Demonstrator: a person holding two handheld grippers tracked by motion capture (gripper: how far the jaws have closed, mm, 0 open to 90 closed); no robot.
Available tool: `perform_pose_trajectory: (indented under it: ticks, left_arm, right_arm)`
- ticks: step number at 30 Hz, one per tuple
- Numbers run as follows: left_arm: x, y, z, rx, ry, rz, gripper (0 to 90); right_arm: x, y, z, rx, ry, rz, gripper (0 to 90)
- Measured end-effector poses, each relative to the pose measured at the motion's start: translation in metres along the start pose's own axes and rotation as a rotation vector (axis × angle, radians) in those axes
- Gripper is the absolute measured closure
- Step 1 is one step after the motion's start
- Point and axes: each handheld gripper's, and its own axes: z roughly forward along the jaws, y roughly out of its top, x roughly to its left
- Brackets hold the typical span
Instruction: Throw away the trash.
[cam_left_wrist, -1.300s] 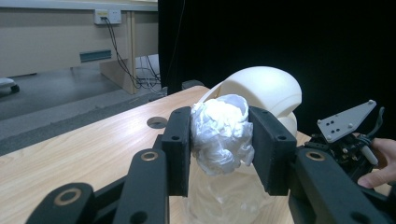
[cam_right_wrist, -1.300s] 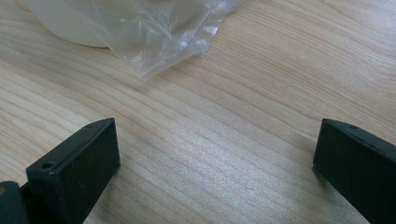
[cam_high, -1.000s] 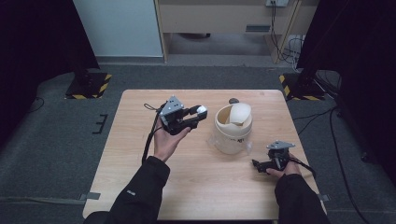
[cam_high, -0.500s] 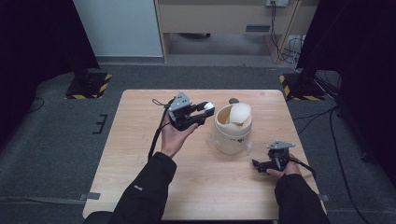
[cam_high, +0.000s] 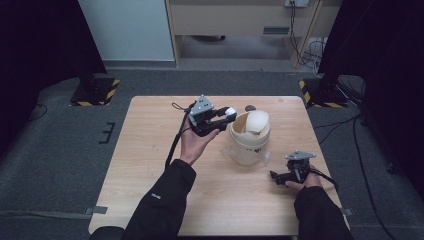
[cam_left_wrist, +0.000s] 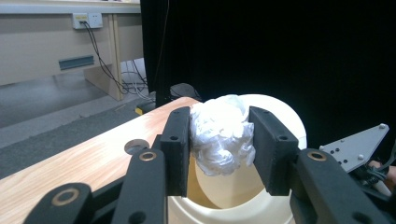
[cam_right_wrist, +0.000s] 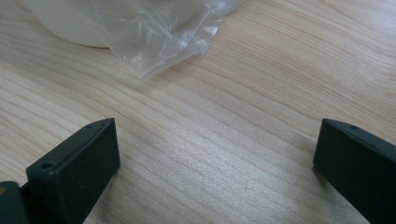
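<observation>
The left gripper (cam_high: 216, 119) is clenched on a wad (cam_left_wrist: 221, 133) of crumpled white paper or tissue, held at the near rim of the bin (cam_high: 248, 144), a cream tub with a swing lid that stands mid-table with clear plastic (cam_right_wrist: 164, 41) bunched at its base. In the left gripper view the wad sits between the 2 jaws just above the opening, with the tilted lid behind it. The main risk, as I judge it, is a miss: the wad hangs at the rim, not over the middle, so letting go here could bounce it off the edge onto the table (cam_high: 150, 150). The lid could also block it if it swings shut, and a nudge from the jaws might tip or slide the light bin. The wad looks soft, creased and faintly glossy, bulging past the jaws above and below, so it may cling to a pad on release. The right gripper (cam_high: 287, 176) rests low on the table near the bin, its jaws spread wide and empty.
</observation>
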Motion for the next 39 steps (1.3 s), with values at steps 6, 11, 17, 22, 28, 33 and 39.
perform_pose_trajectory:
  ticks: [6,11,17,22,28,33,39]
  left_arm:
    - [0.001,-0.006,0.013,0.028,-0.001,-0.001,59.9]
    - [0.002,-0.011,0.022,0.047,-0.004,-0.006,59.9]
    - [0.002,-0.018,0.034,0.065,-0.009,-0.011,60.1]
    - [0.004,-0.024,0.042,0.095,-0.002,-0.008,60.4]
    - [0.006,-0.028,0.045,0.11,0.001,-0.006,60.5]
    - [0.005,-0.031,0.048,0.128,-0.001,-0.002,60.4]
    - [0.006,-0.035,0.053,0.148,-0.016,-0.012,57.3]
  right_arm:
    - [0.0,0.0,0.0,0.0,0.0,0.0,0.6]
    - [0.0,0.0,0.0,0.0,0.001,0.0,0.7]
    - [0.0,0.0,0.0,0.0,0.0,0.0,0.6]
    - [0.0,0.0,0.0,0.0,0.0,0.0,0.7]
    - [0.0,0.0,0.0,0.0,0.0,0.0,0.6]
    - [0.0,0.0,0.0,0.0,0.0,0.0,0.6]
    - [0.0,0.0,0.0,0.0,0.0,0.0,0.6]
